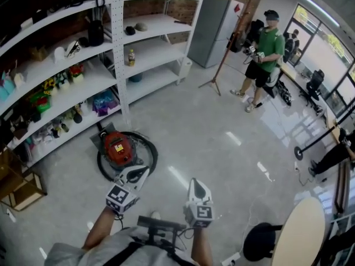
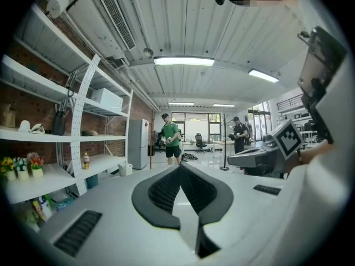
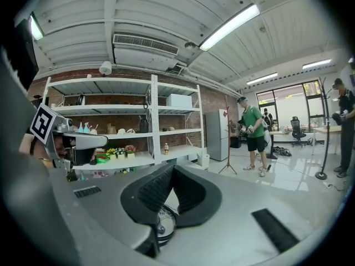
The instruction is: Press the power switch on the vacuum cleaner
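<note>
The red vacuum cleaner [image 1: 118,148] sits on the floor by the shelf's foot, ringed by its black hose [image 1: 148,158]. My left gripper [image 1: 143,170] hovers just right of and nearer than it, jaws closed to a point, nothing held. My right gripper [image 1: 196,183] is further right over bare floor, also shut and empty. In the left gripper view the gripper [image 2: 180,166] points level into the room and the vacuum is hidden. In the right gripper view the gripper [image 3: 171,169] has its pads meeting, and a round dark part [image 3: 165,223] shows beneath them.
White shelving [image 1: 119,49] with bottles and small items runs along the left. A wooden crate [image 1: 22,188] stands at the near left. A person in green [image 1: 265,51], a coat stand [image 1: 222,65] and a grey cabinet [image 1: 213,29] are far off. A round table [image 1: 305,234] and a stool [image 1: 260,241] sit at the near right.
</note>
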`<control>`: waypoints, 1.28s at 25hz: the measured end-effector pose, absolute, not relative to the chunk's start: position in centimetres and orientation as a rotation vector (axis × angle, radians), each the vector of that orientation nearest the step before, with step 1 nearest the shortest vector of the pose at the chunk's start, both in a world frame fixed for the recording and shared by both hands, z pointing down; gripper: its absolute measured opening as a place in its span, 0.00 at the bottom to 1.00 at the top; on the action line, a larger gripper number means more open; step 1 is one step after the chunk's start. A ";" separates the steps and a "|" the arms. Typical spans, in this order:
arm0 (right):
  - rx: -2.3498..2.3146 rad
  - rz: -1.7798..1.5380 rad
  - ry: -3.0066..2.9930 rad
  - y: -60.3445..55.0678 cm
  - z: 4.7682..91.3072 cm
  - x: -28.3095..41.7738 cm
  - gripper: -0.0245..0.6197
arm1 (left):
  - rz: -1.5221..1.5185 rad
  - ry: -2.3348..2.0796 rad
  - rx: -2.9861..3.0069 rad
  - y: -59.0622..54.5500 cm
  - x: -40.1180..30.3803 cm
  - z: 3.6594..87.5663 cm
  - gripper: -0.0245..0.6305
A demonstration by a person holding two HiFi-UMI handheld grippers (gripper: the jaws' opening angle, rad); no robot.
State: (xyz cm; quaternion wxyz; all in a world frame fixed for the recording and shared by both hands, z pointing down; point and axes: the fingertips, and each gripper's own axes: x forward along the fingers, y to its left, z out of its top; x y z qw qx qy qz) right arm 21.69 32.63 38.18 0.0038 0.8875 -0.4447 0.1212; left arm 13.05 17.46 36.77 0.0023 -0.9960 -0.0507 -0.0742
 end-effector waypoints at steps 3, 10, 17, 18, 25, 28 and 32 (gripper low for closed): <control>2.738 0.369 -1.480 30.8 38.5 23.9 0.06 | -0.226 -0.056 -3.127 16.1 14.3 36.9 0.05; 2.590 0.366 -1.651 25.9 39.7 26.8 0.06 | -0.227 0.192 -3.132 12.4 15.0 37.1 0.05; 2.422 0.358 -1.878 19.5 39.8 26.0 0.06 | -0.243 0.465 -3.107 8.0 12.1 37.4 0.05; 2.400 0.361 -1.902 18.6 39.8 25.7 0.06 | -0.249 0.501 -3.102 7.3 11.5 37.6 0.05; 2.234 0.346 -2.049 12.1 39.8 24.2 0.06 | -0.255 0.715 -3.096 2.5 8.7 37.5 0.05; 2.172 0.335 -2.092 9.2 39.4 23.3 0.06 | -0.252 0.794 -3.095 0.2 7.7 37.8 0.05; 2.116 0.330 -2.120 5.5 39.0 22.2 0.06 | -0.247 0.857 -3.105 -2.6 6.6 38.2 0.05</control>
